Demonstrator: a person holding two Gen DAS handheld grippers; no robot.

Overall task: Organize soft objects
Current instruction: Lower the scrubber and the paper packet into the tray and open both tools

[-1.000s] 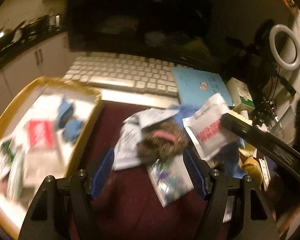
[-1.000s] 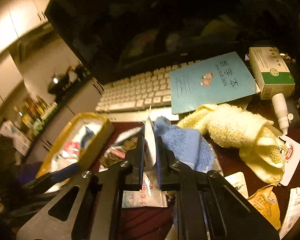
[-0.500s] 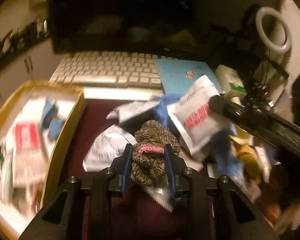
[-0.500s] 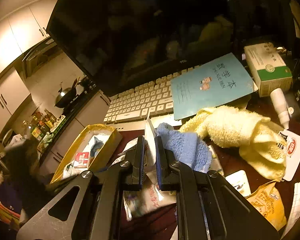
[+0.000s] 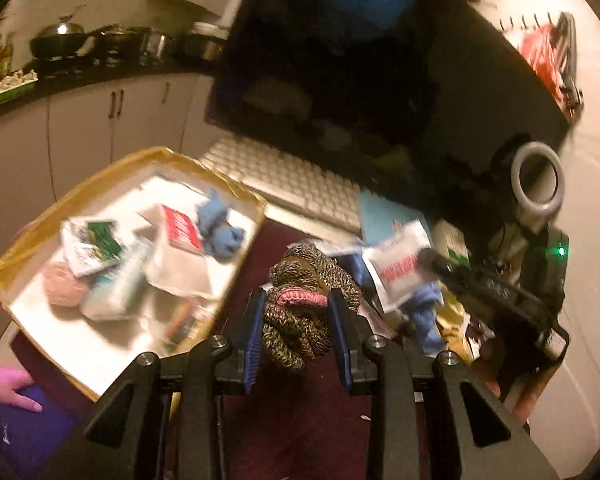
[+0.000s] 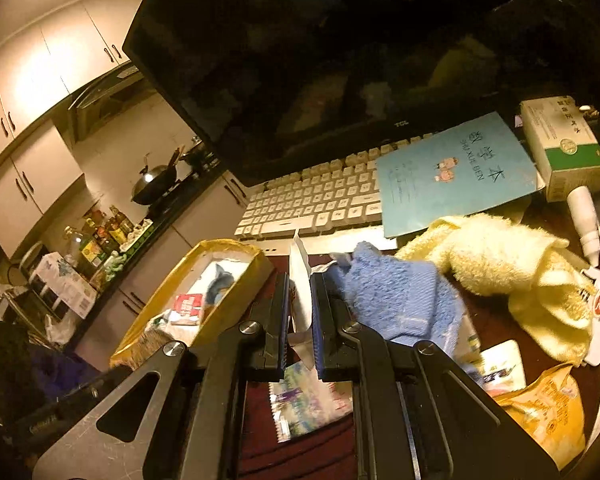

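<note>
My left gripper is shut on a brown speckled knit sock with a pink cuff and holds it in the air, right of the gold tray. The tray holds packets, a blue cloth and a pinkish soft ball. My right gripper is shut on a white packet, which also shows in the left wrist view. A blue towel and a yellow towel lie just right of it.
A dark monitor, white keyboard, blue notebook, green-white box and small white bottle stand behind. Snack packets lie on the maroon mat. A ring light stands at right. A hand is at lower left.
My left gripper closed on the speckled sock, lifted it off the pile and swung left toward the tray. My right gripper kept its hold on the white packet, raised slightly.
</note>
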